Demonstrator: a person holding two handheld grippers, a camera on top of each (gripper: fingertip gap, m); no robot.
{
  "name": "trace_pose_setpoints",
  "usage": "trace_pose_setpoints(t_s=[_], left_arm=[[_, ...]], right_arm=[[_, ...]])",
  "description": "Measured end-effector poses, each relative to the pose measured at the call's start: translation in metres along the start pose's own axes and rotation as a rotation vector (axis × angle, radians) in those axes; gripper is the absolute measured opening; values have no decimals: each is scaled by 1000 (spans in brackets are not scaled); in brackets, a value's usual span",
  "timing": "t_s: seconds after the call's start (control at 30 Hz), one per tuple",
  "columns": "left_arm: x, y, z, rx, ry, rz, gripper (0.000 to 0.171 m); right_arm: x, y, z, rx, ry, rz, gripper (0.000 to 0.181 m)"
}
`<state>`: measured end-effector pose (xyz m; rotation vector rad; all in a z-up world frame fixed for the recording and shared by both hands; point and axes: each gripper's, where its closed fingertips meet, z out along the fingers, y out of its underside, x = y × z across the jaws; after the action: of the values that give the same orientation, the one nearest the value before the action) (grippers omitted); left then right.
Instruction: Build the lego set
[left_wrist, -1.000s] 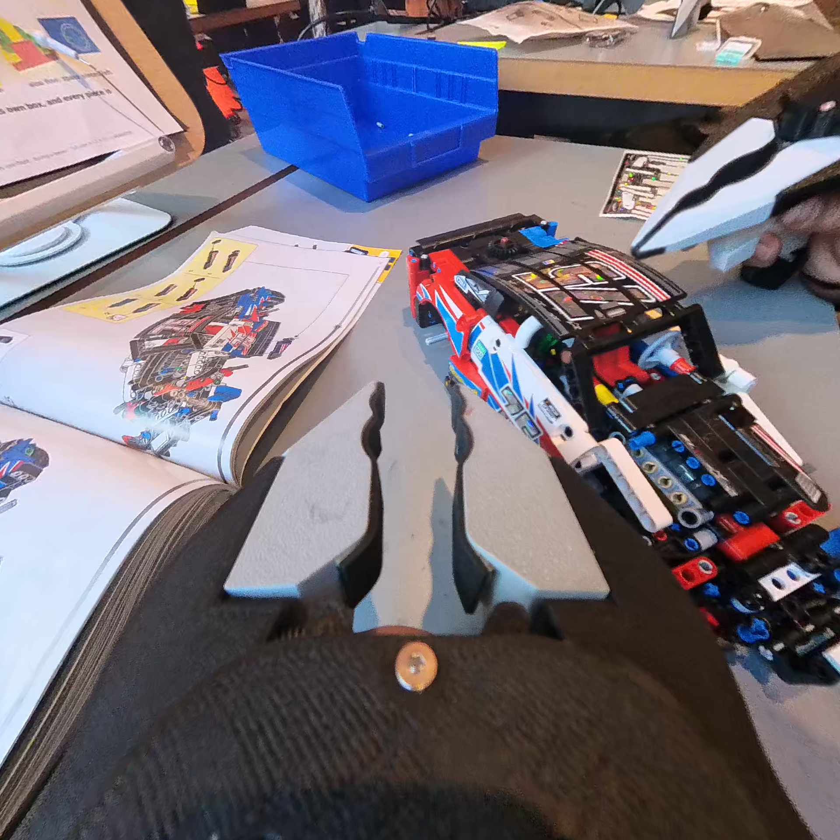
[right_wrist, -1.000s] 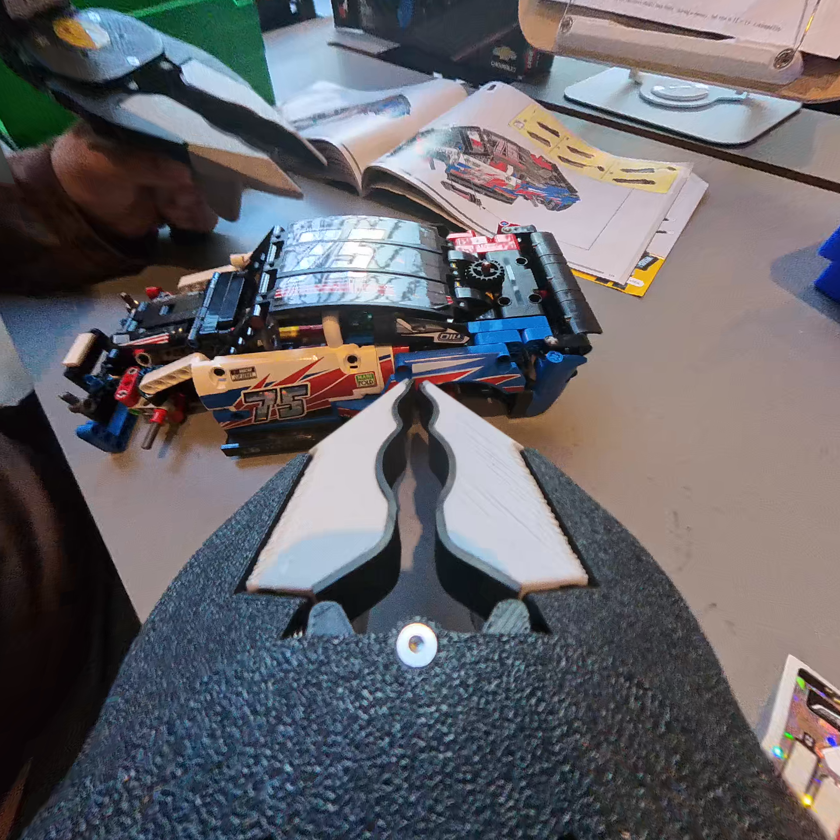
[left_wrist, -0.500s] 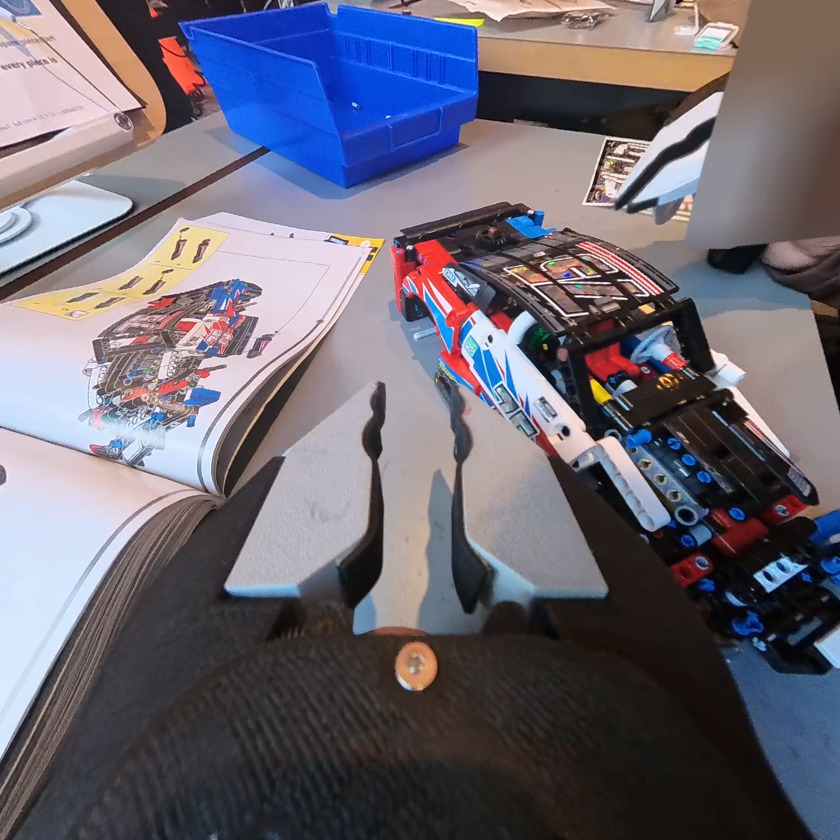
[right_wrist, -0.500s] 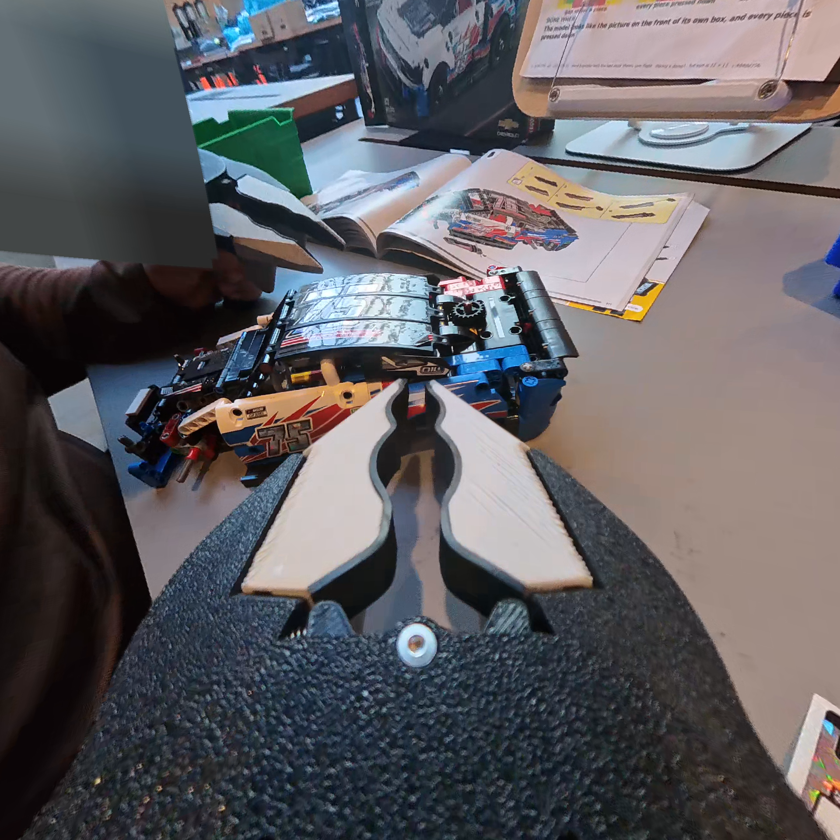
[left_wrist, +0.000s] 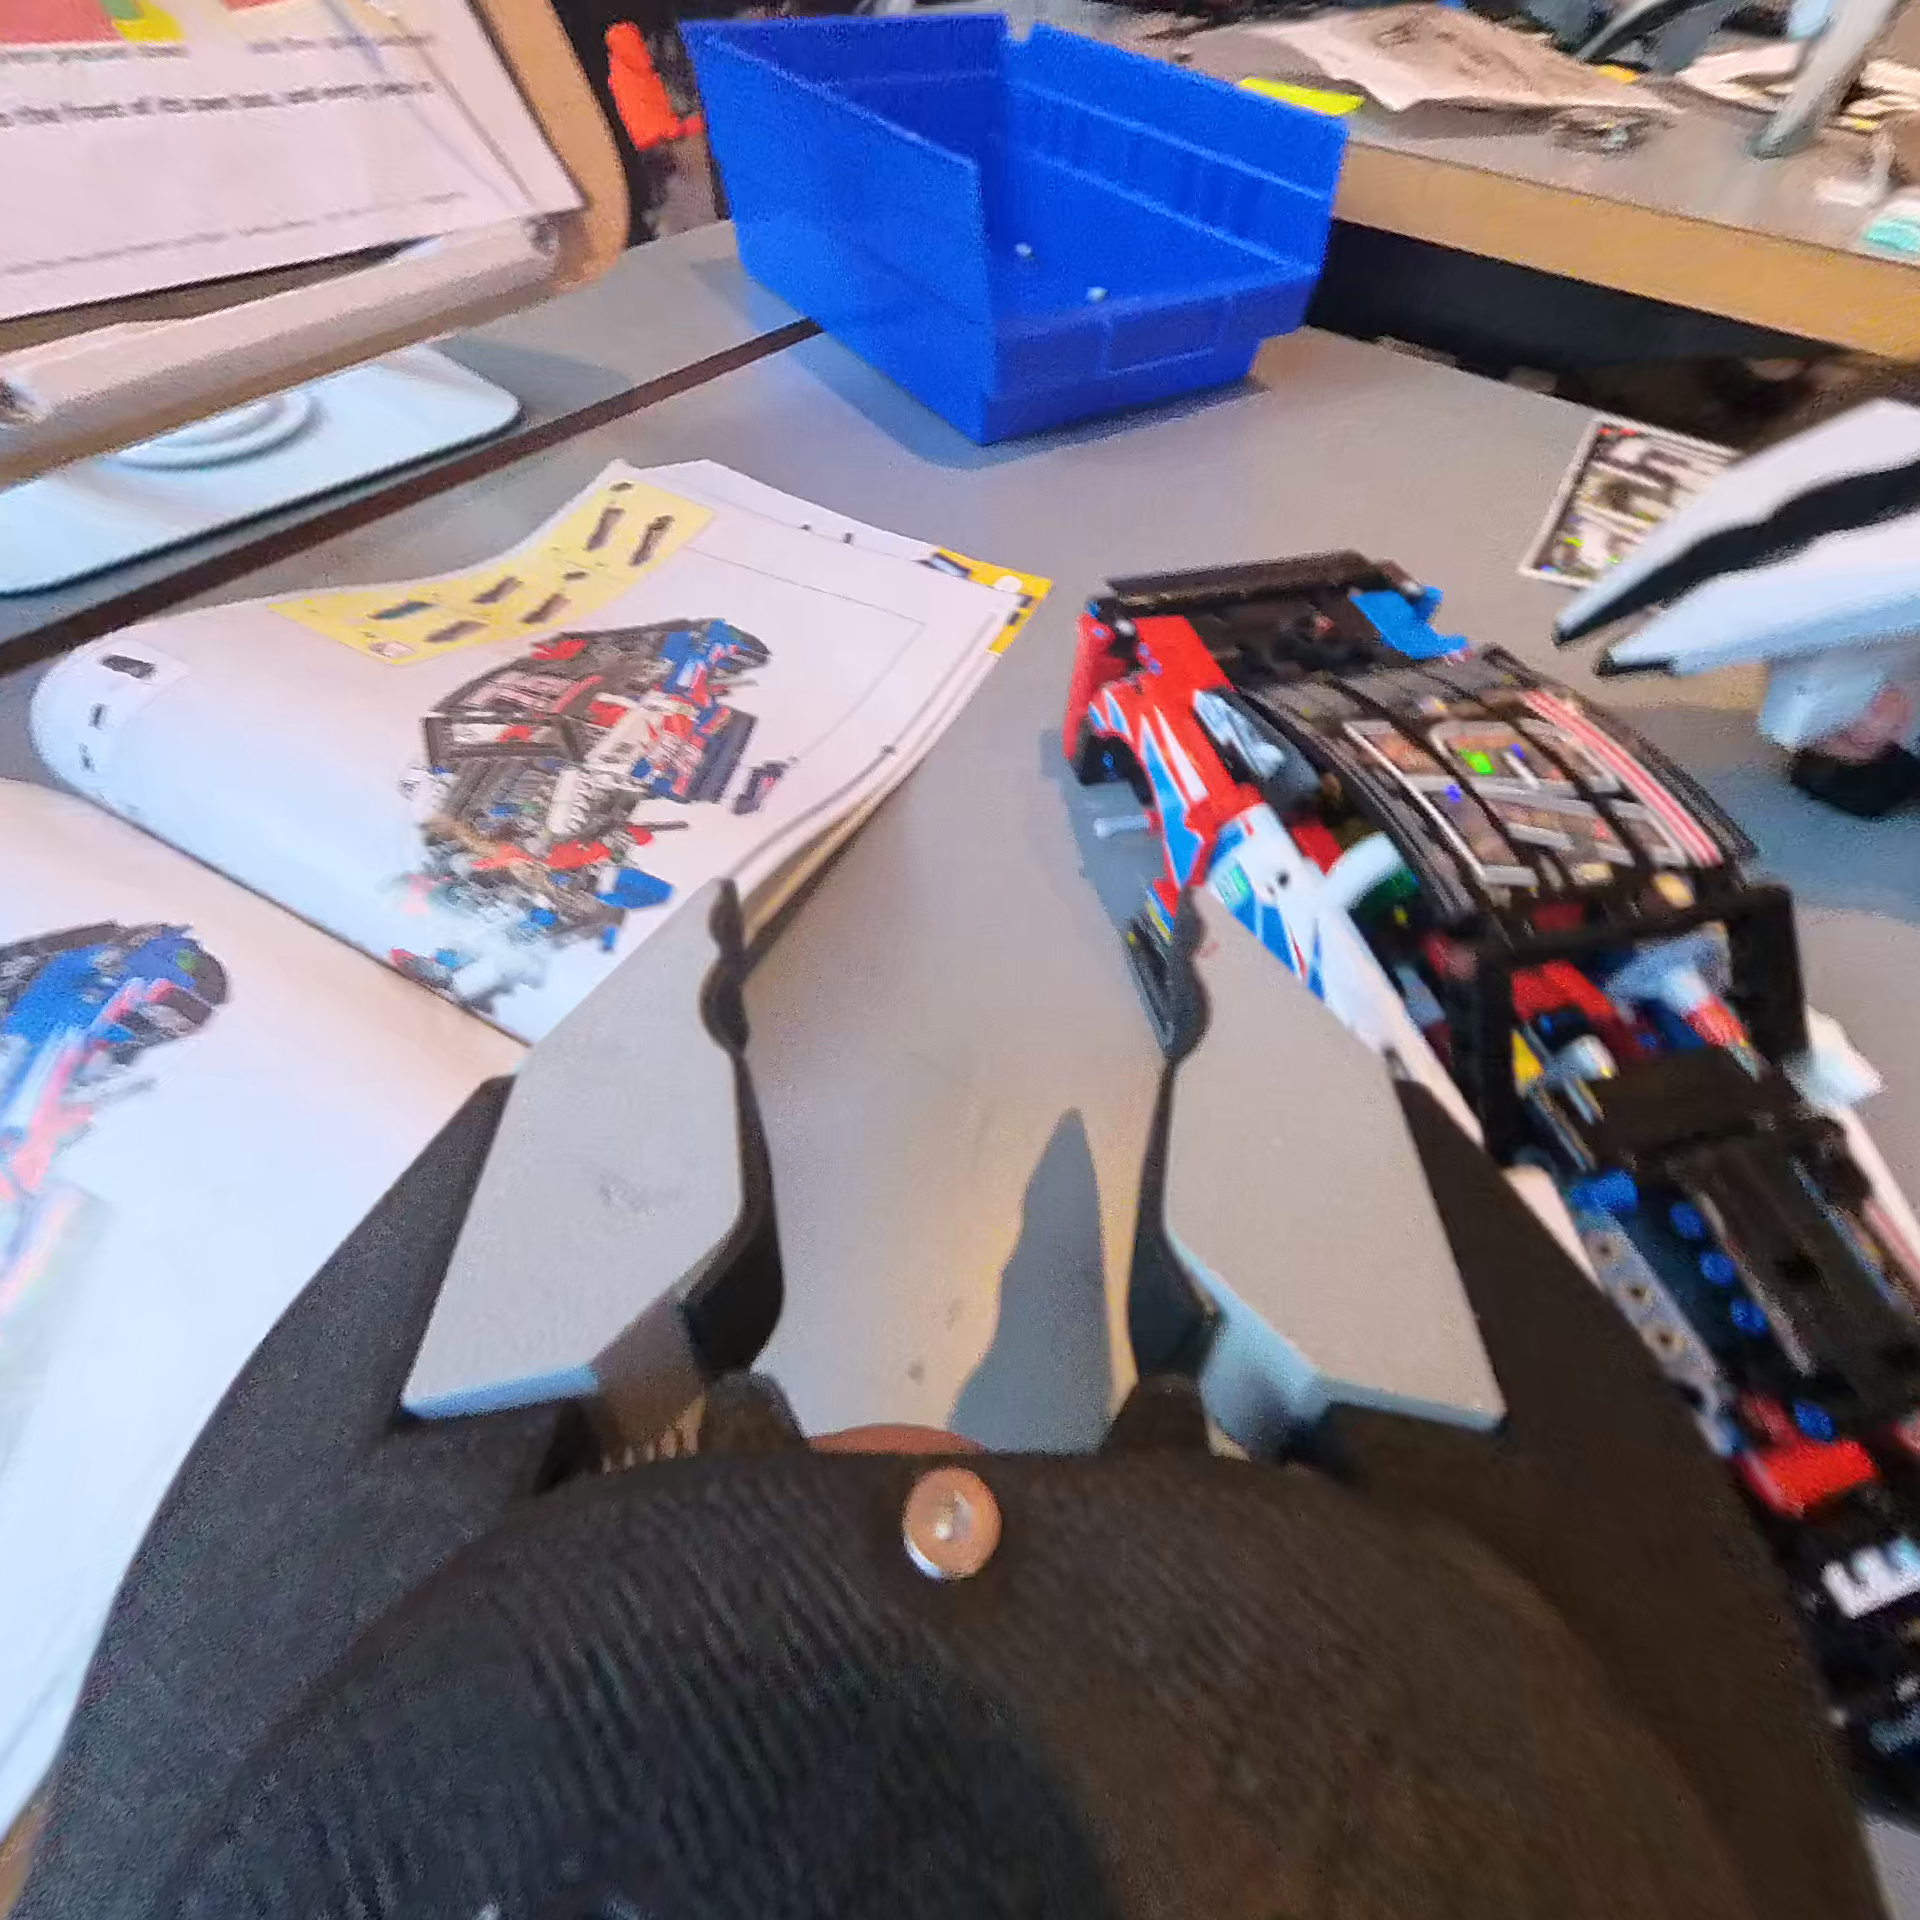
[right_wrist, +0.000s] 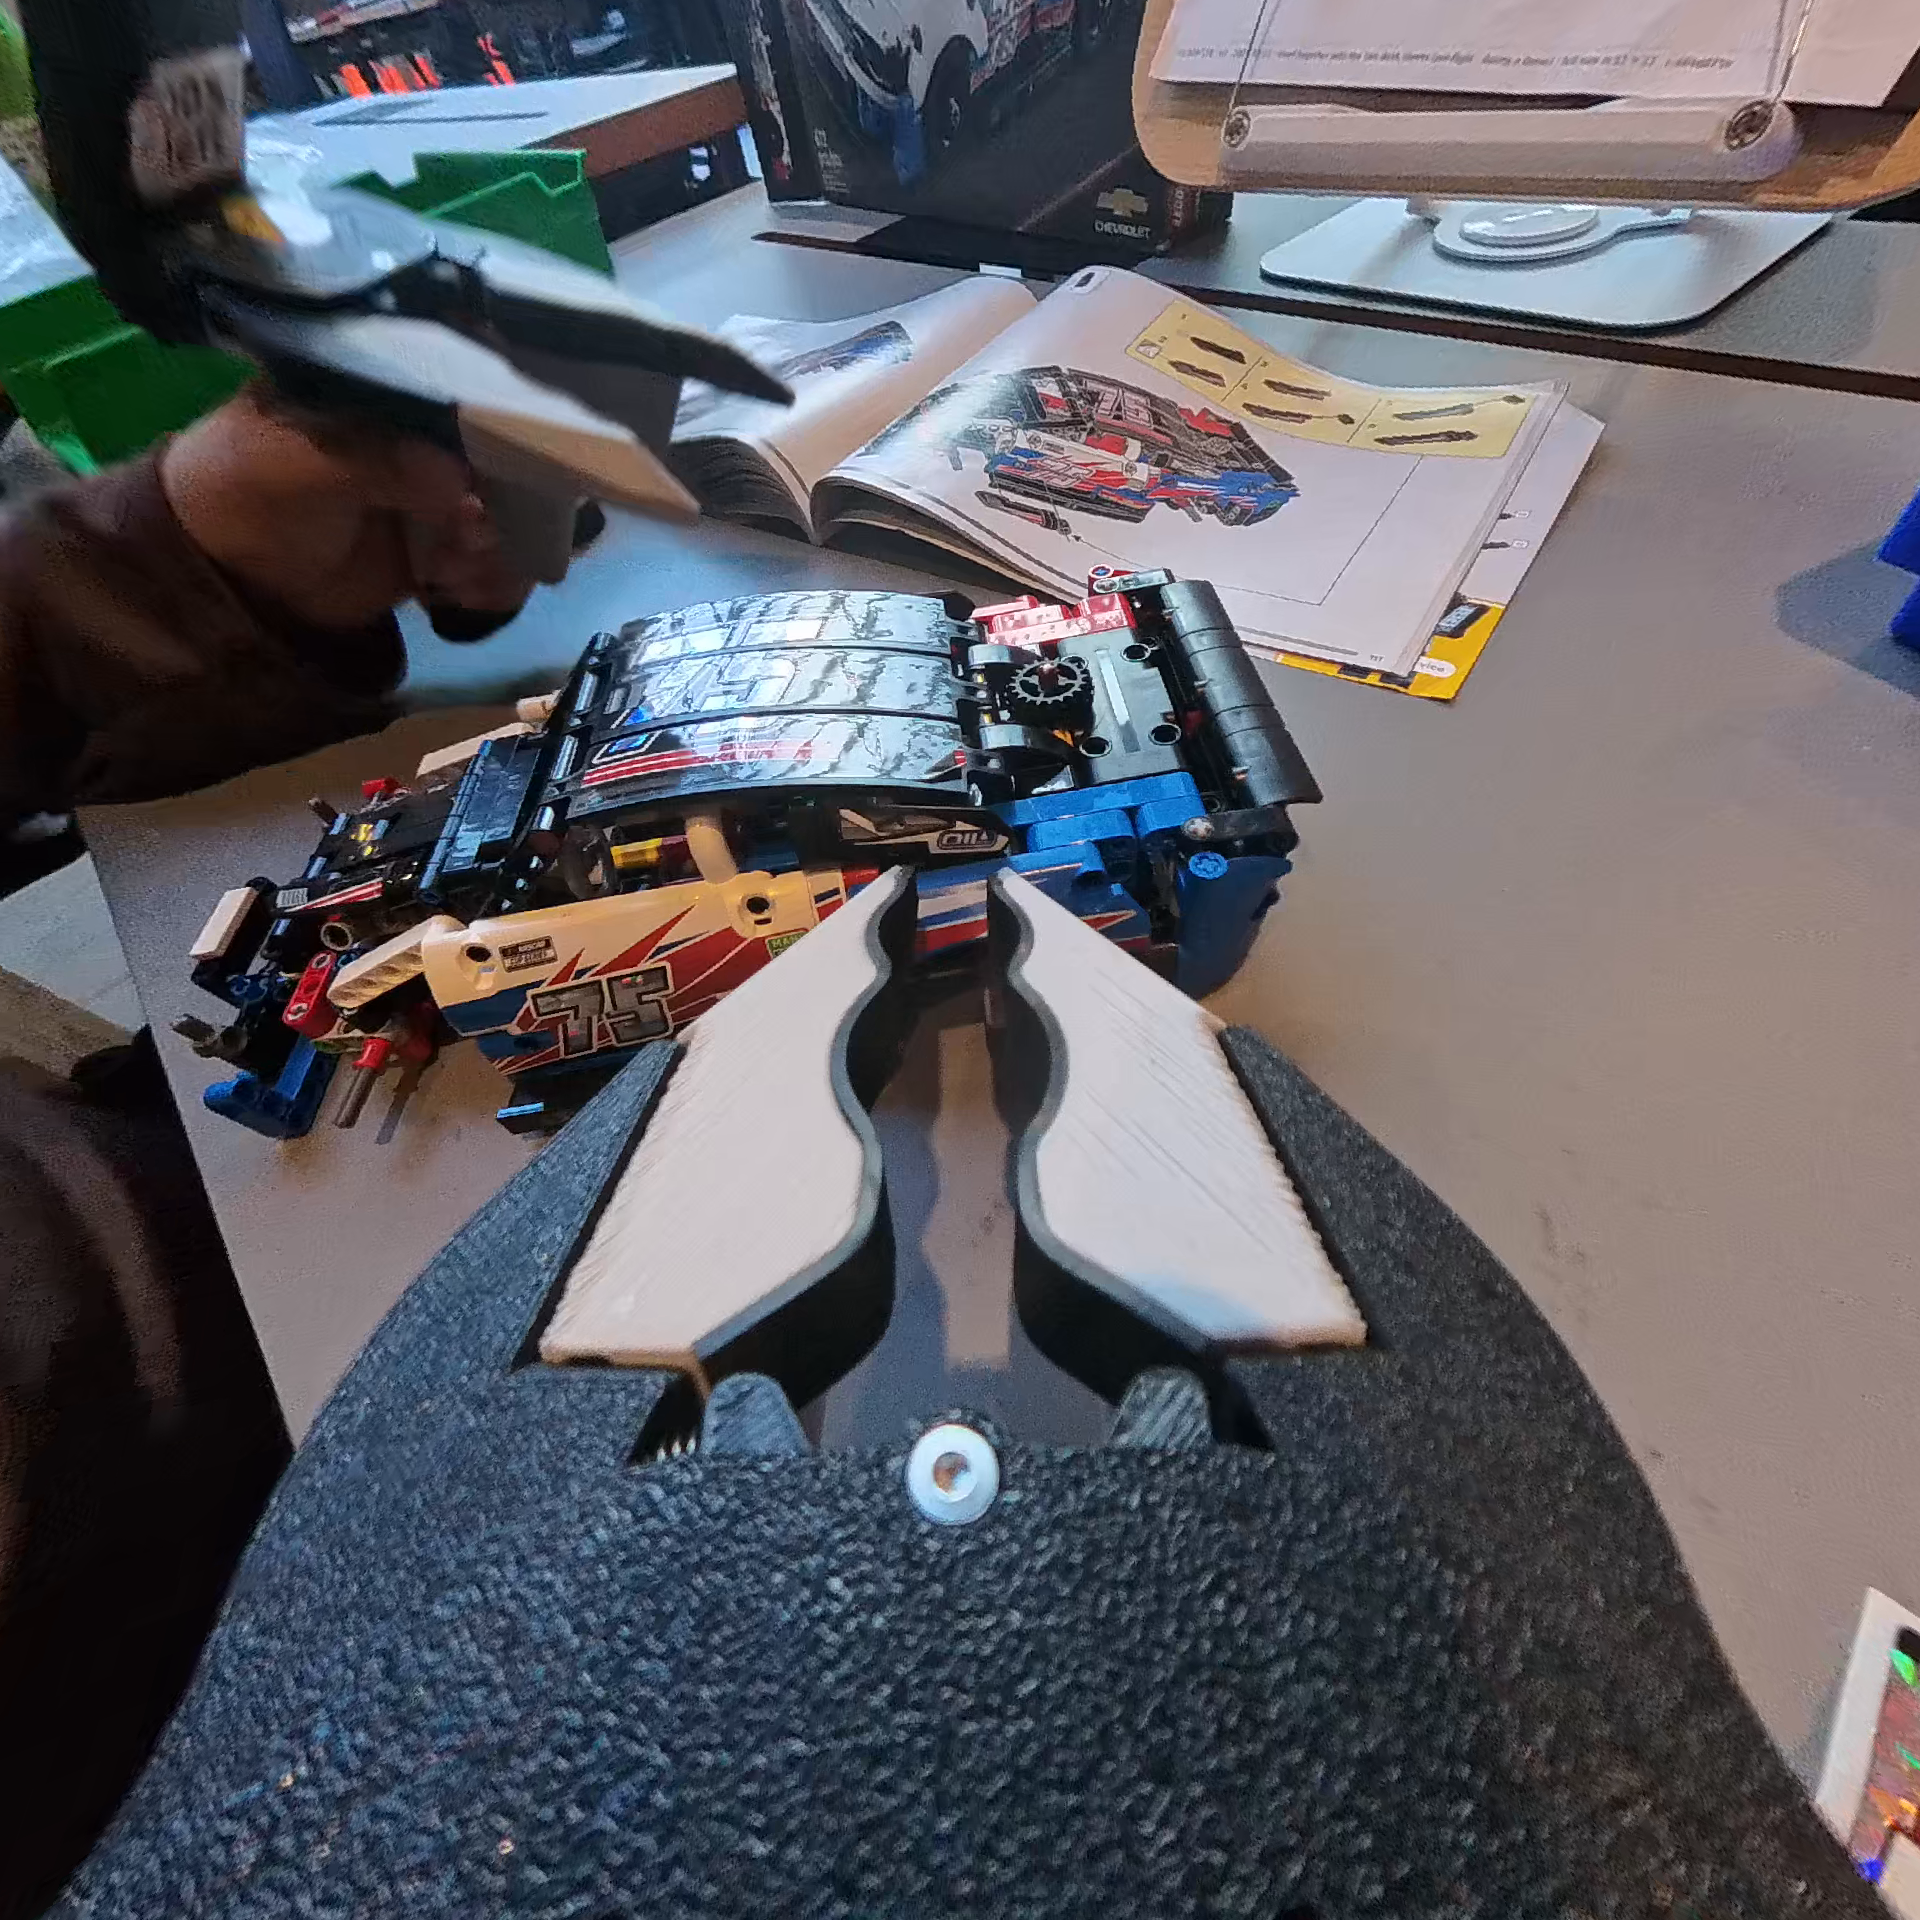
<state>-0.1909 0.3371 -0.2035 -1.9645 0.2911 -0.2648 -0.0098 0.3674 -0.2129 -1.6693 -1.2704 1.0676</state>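
The jaws of the left gripper (left_wrist: 951, 961) are spread wide and those of the right gripper (right_wrist: 948, 896) a little apart, both empty, so each should come in slowly beside the lego car (right_wrist: 790, 821) near the table's (right_wrist: 1558, 1039) front edge.

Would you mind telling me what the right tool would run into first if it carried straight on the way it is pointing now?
Most likely the Lego car. The right tool, slightly open and empty, points at the car's near side, around its blue and white rear panel. Its tips look close to the panel, though depth is unclear.
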Motion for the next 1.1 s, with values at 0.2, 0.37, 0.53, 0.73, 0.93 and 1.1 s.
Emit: trace_pose_setpoints(t_s=[0.2,0.37,0.53,0.73,0.93,1.1], left_arm=[[-52,-55,60,-224,-119,44,98],[-72,-17,134,-580,-60,-60,90],[-87,11,147,-684,-96,18,84],[-82,17,137,-769,-42,49,84],[-94,-20,128,-740,-95,63,81],[-114,2,104,-886,-197,64,118]], right_arm=[[-5,0,6,-13,3,-18,13],[-11,1,11,-28,-22,-38,12],[-20,1,3,-2,-46,-52,12],[-18,-4,-8,49,-76,6,12],[-10,-9,-10,83,-95,88,11],[-10,-11,-6,88,-108,101,11]])
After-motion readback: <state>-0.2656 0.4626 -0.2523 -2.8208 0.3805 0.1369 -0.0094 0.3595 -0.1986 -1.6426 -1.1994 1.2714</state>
